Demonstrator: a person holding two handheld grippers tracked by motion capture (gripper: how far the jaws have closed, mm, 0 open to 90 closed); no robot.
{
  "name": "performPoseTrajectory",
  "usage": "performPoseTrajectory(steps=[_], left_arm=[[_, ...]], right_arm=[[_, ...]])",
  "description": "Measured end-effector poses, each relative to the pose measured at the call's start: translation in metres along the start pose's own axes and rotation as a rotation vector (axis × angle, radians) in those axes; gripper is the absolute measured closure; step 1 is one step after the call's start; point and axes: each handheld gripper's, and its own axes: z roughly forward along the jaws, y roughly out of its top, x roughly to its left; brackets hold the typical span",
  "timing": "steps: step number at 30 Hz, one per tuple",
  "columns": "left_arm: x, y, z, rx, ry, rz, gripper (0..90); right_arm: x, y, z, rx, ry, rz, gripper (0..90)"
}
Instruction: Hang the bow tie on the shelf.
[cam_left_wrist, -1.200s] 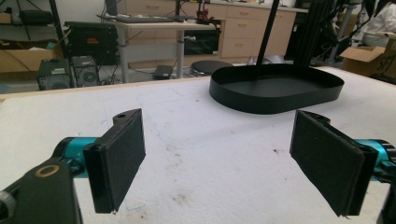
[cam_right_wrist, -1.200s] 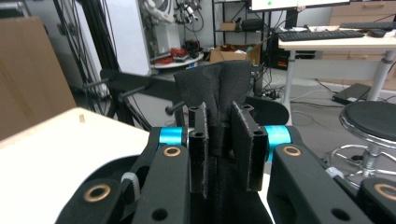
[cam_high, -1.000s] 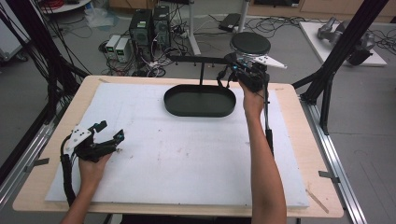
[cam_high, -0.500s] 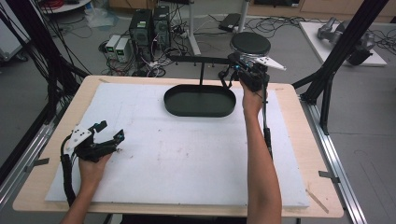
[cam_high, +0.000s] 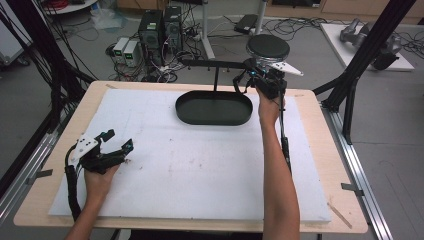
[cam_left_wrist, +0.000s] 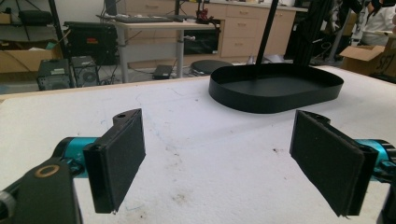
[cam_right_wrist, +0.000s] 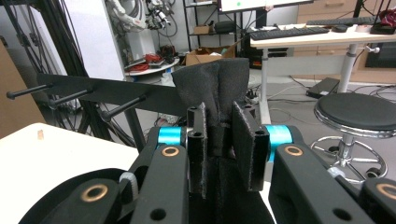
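Right tongs (cam_right_wrist: 219, 149), raised at the bench's far edge beside the black tray (cam_high: 214, 108), pinch a dark cloth (cam_right_wrist: 212, 88); their jaws have just eased slightly apart. Left tongs (cam_left_wrist: 219, 163) rest wide open, holding nothing, on the white mat (cam_high: 200, 170).

Right claw (cam_right_wrist: 219, 149) jaws slightly wider around black cloth (cam_right_wrist: 212, 88)

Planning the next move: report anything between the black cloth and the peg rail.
Nothing visible does: the black cloth rises just in front of the peg rail, the nearest peg bare beside it.
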Motion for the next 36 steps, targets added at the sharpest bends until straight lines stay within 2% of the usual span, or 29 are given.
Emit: performPoseTrajectory(steps=[5,16,21,28,30,32,36], left_arm=[[0.0,0.0,0.0,0.001,0.001,0.002,18.4],[0.0,0.0,0.0,0.001,0.002,0.0,18.4],[0.0,0.0,0.0,0.0,0.003,0.0,18.4],[0.0,0.0,0.0,0.001,0.003,-0.001,18.4],[0.0,0.0,0.0,0.0,0.003,0.0,18.4],[0.0,0.0,0.0,0.0,0.002,-0.001,18.4],[0.001,0.0,0.0,-0.004,0.003,-0.003,18.4]], right_arm=[[0.0,0.001,-0.002,-0.002,-0.013,0.006,73.0],[0.0,0.011,-0.013,-0.032,-0.001,-0.001,67.8],[0.006,0.024,-0.029,-0.062,0.012,-0.041,62.8],[0.008,0.036,-0.054,-0.094,0.017,-0.057,55.4],[0.006,0.039,-0.062,-0.081,0.025,-0.051,49.4],[0.005,0.042,-0.069,-0.076,0.024,-0.047,48.1],[0.009,0.047,-0.086,-0.091,0.021,-0.076,42.3]])
